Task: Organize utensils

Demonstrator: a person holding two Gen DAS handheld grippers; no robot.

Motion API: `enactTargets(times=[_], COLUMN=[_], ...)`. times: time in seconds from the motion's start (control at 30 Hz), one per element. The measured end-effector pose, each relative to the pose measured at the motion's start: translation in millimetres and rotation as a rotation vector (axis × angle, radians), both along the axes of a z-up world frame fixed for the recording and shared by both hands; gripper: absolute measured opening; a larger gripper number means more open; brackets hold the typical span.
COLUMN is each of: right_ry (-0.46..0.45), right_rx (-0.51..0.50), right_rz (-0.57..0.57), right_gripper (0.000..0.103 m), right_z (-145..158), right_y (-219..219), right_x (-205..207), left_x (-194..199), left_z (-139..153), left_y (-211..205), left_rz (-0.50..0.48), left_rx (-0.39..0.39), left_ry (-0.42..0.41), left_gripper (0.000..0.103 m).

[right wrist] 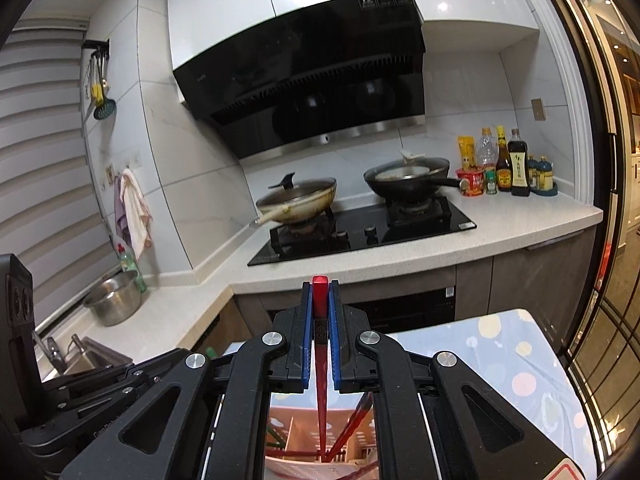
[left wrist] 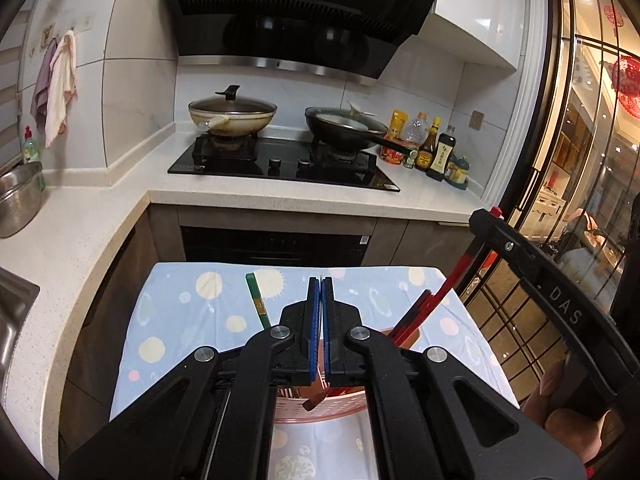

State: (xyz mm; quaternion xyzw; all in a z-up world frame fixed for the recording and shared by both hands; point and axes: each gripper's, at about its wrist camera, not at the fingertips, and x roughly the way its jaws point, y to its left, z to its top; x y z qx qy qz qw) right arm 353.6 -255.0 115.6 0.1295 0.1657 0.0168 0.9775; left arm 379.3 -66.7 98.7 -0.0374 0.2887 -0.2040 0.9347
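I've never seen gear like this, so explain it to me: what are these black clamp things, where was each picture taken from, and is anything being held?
These are two hand-held grippers, each carried by a person, with a wide-angle camera looking forward along its two blue-padded fingers. One picture comes from the left gripper, whose fingers are closed on nothing. The other comes from the right gripper, which is shut on a red chopstick pointing down into a pink basket. The basket stands on a table with a blue patterned cloth and already holds more red chopsticks. A green chopstick also shows on the left. Behind is a kitchen stove with two pans.
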Motion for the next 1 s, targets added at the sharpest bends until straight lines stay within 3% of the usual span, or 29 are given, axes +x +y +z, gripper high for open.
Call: enactTargets(times=[0.1, 0.17, 0.23, 0.3, 0.73, 1.0], right_ry=[0.029, 0.030, 0.026, 0.029, 0.029, 0.075], right_rx=[0.007, 0.004, 0.001, -0.003, -0.054, -0.037], right_rz=[0.009, 0.001, -0.001, 0.003, 0.020, 0.014], right_gripper=[0.014, 0.032, 0.037, 0.037, 0.037, 0.037], right_z=[-7.5, -10.4, -12.1, -12.9, -9.0, -19.4], right_y=[0.2, -0.3, -0.1, 0.1, 11.5, 4.1], right_x=[4.3, 1.5, -2.0, -5.8, -42.2, -78.0], left_x=[2.8, 3.2, 3.1, -0.4, -30.6, -58.5], left_z=[-5.7, -7.4, -7.8, -6.3, 9.4, 10.3], left_y=[2.5, 4.3, 7.4, 10.3, 6.7, 8.8], left_rz=[0.017, 0.026, 0.044, 0.060, 0.058, 0.056], left_rx=[-0.002, -0.009, -0.009, -0.006, 0.054, 0.078], left_ry=[0.014, 0.024, 0.025, 0.009, -0.045, -0.046], left_gripper=[0.003, 0.009, 0.031, 0.039, 0.039, 0.039])
